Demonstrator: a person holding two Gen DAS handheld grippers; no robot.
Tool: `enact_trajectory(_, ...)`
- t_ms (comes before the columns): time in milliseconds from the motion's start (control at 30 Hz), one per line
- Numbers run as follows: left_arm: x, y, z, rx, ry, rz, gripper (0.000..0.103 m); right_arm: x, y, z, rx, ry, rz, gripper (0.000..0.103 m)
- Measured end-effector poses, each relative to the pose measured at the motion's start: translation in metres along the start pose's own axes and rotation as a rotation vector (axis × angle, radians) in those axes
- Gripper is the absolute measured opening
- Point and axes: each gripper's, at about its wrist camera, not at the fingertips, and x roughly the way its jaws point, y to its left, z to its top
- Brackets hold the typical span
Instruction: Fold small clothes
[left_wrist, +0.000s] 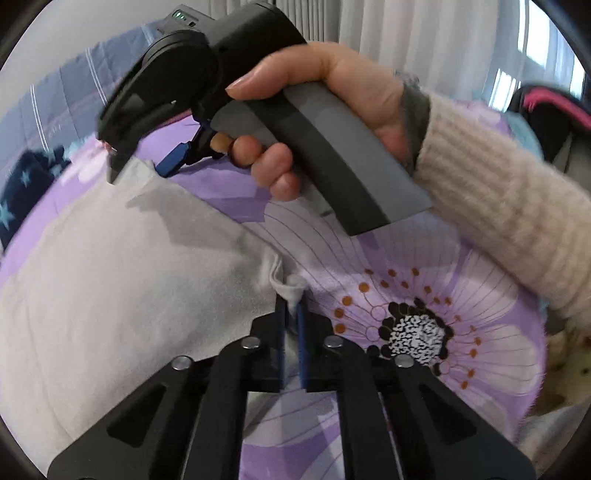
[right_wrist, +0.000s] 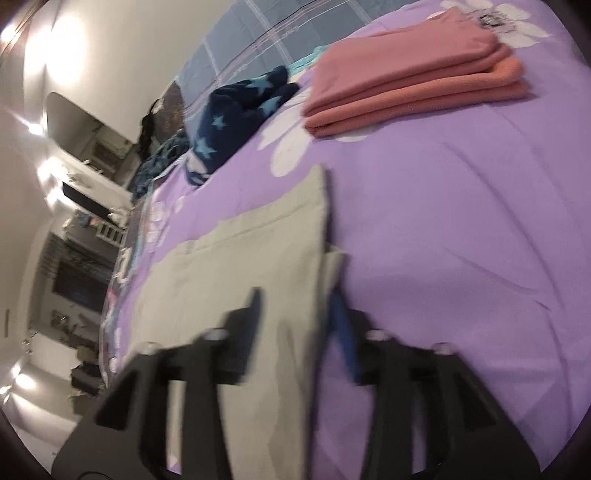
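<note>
Pinched shut in the left gripper (left_wrist: 291, 314) is a corner of the pale grey cotton garment (left_wrist: 110, 266), spread on the purple floral bedspread (left_wrist: 424, 295). Across that garment, the right gripper (right_wrist: 299, 321) is seen half-open astride an edge, gripping nothing; both corners should be drawn over evenly.

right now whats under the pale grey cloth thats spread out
The pale grey cloth lies flat on the purple flowered bedspread, which shows all around its edges. Whether anything else sits beneath it cannot be seen; the cloth covers that patch completely.

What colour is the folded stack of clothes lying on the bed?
The folded stack is salmon pink, plain, with no pattern. It shows best in the right wrist view.
</note>
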Motion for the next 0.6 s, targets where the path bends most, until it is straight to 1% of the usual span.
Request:
enact_trajectory(33, -0.003, 0.001, 0.0, -0.007, -0.005, -0.02, 0.003, 0.002, 0.004, 0.003, -0.01, -0.005, -0.023, 0.052)
enact_trajectory(67, -0.009, 0.001, 0.0, -0.007, -0.018, -0.039, 0.003, 0.003, 0.007, 0.005, -0.016, -0.013, -0.044, 0.049)
enact_trajectory(100, -0.017, -0.001, 0.0, 0.003, -0.032, -0.062, 0.001, 0.004, 0.009, 0.007, -0.02, -0.023, -0.07, 0.034)
enact_trajectory(133, -0.02, -0.003, 0.0, 0.011, -0.038, -0.076, 0.001, 0.003, 0.012, 0.008, -0.029, -0.035, -0.098, 0.022)
enact_trajectory(167, -0.026, -0.005, -0.001, 0.023, -0.05, -0.072, 0.001, 0.001, 0.013, 0.009, -0.035, -0.041, -0.093, 0.007)
enact_trajectory(233, -0.029, -0.004, -0.003, 0.02, -0.048, -0.079, 0.001, -0.007, 0.018, 0.007, -0.057, -0.07, -0.074, 0.006)
enact_trajectory(333, -0.021, 0.001, -0.007, 0.0, -0.035, -0.092, 0.001, -0.014, 0.023, 0.006, -0.098, -0.1, -0.152, 0.006)
enact_trajectory(433, -0.011, -0.006, -0.008, 0.01, -0.02, -0.076, 0.001, -0.008, 0.007, 0.008, -0.063, -0.074, -0.217, 0.006)
enact_trajectory(467, -0.007, -0.007, -0.007, 0.012, -0.016, -0.07, 0.001, -0.005, -0.001, 0.008, -0.054, -0.068, -0.26, 0.006)
enact_trajectory(500, -0.003, -0.008, -0.008, 0.009, -0.008, -0.063, 0.002, -0.005, -0.006, 0.006, -0.049, -0.072, -0.282, 0.008)
enact_trajectory(600, -0.001, -0.002, -0.011, 0.003, 0.001, -0.054, 0.002, -0.018, -0.011, 0.0, -0.008, -0.098, -0.264, 0.014)
